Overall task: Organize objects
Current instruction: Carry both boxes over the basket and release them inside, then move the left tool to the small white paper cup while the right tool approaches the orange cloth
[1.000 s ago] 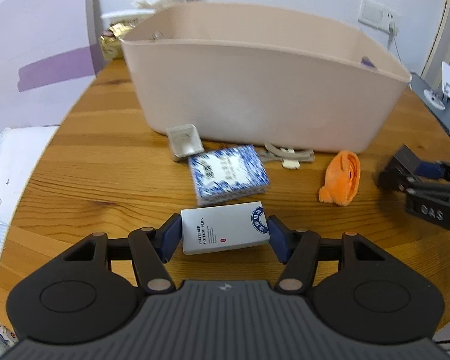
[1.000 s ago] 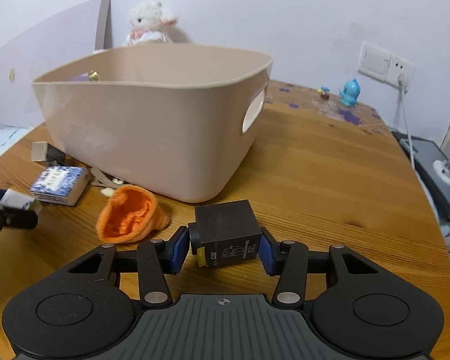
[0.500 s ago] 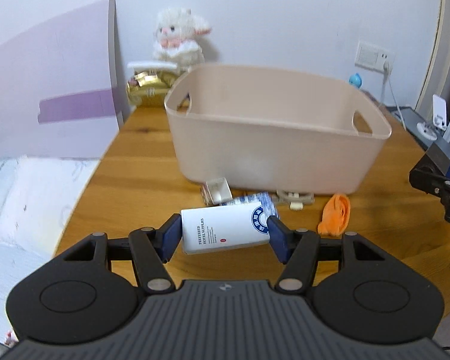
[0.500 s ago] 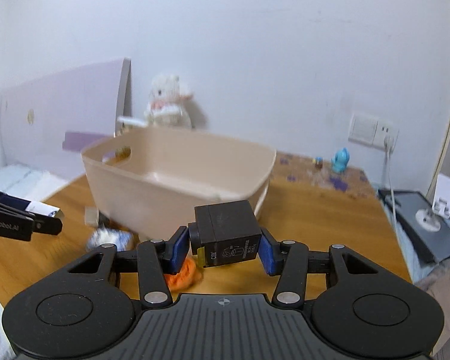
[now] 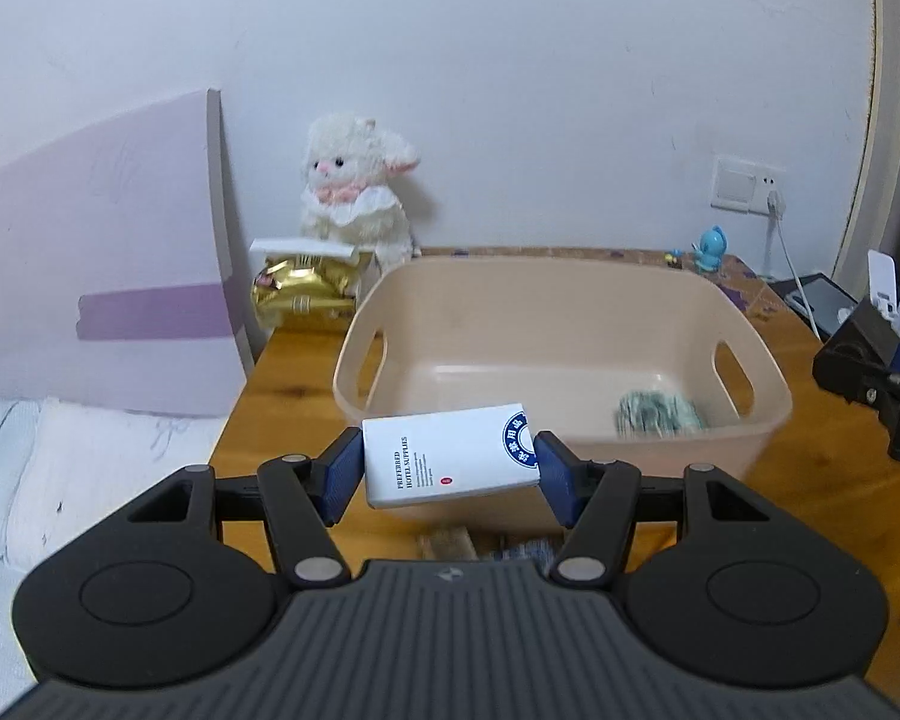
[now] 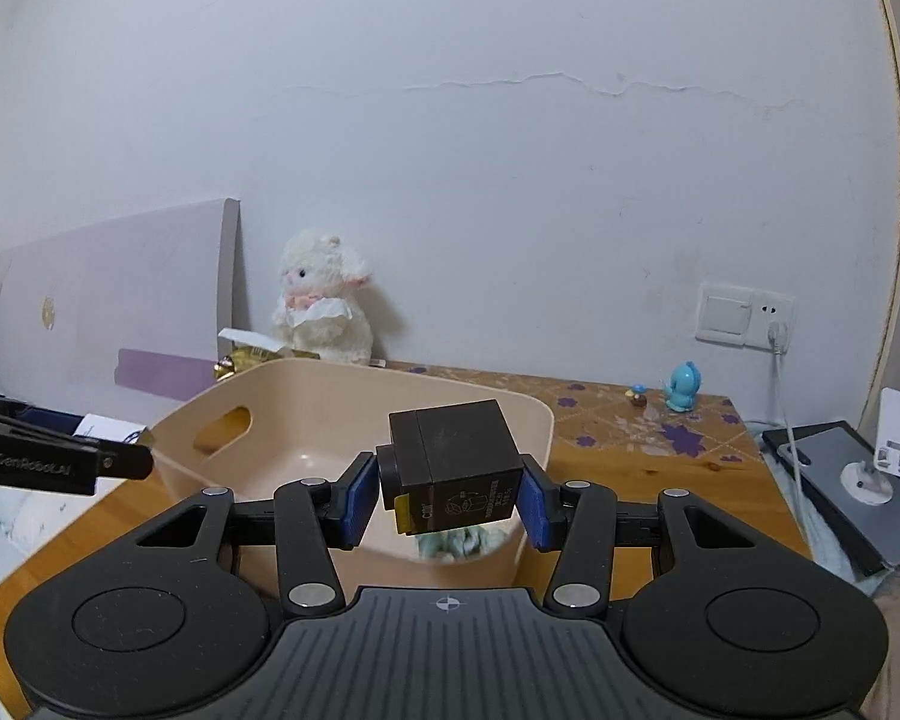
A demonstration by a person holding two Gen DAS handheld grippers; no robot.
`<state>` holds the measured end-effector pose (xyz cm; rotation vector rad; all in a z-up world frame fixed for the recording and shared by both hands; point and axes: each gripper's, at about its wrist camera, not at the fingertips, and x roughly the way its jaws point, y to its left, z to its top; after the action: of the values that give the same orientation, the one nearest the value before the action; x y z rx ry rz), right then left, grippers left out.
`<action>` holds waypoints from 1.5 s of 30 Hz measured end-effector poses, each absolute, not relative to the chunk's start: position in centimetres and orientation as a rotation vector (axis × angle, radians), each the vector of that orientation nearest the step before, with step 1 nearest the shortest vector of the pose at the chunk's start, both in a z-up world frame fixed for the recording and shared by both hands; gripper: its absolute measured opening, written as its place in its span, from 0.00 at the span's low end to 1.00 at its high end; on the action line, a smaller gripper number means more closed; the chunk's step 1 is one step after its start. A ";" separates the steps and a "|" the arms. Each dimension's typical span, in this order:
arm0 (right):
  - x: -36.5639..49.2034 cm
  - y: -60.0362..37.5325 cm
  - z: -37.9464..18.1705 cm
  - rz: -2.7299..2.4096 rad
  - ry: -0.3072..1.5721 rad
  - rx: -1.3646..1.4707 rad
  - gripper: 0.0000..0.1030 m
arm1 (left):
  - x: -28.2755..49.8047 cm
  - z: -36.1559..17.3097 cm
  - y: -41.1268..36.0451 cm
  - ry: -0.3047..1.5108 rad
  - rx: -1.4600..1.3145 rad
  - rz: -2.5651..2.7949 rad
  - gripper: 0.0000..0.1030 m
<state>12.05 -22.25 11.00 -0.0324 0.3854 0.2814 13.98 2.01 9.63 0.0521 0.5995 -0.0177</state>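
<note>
My left gripper [image 5: 447, 468] is shut on a white box [image 5: 450, 455] with a blue round emblem, held in the air at the near rim of the beige plastic bin [image 5: 756, 360]. My right gripper [image 6: 447, 495] is shut on a black cube-shaped adapter [image 6: 456, 459], raised over the near right corner of the same bin [image 6: 528, 408]. A green-and-white crumpled item [image 5: 657, 413] lies inside the bin at its right end. The right gripper with its cube [image 5: 870, 354] shows at the right edge of the left wrist view; the left gripper [image 6: 60, 459] shows at the left edge of the right wrist view.
The bin stands on a wooden table [image 5: 810, 480]. A white plush lamb [image 5: 354, 192] and a gold package [image 5: 303, 294] sit behind the bin's left end. A purple headboard [image 5: 102, 276] and bedding lie left. A small blue figurine [image 6: 684, 387], wall socket with cable and a grey device sit right.
Both grippers have risen from the tabletop with their loads and now look down into the bin. The orange cloth and the blue patterned box have dropped out of sight below.
</note>
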 end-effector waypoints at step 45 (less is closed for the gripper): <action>14.8 -21.0 9.8 0.219 0.488 -0.004 0.91 | 18.3 7.3 -0.2 0.686 0.121 -0.010 0.88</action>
<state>14.83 -20.95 9.77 -0.0035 0.4875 0.2187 18.32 -0.18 7.30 0.1206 0.6864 -0.0098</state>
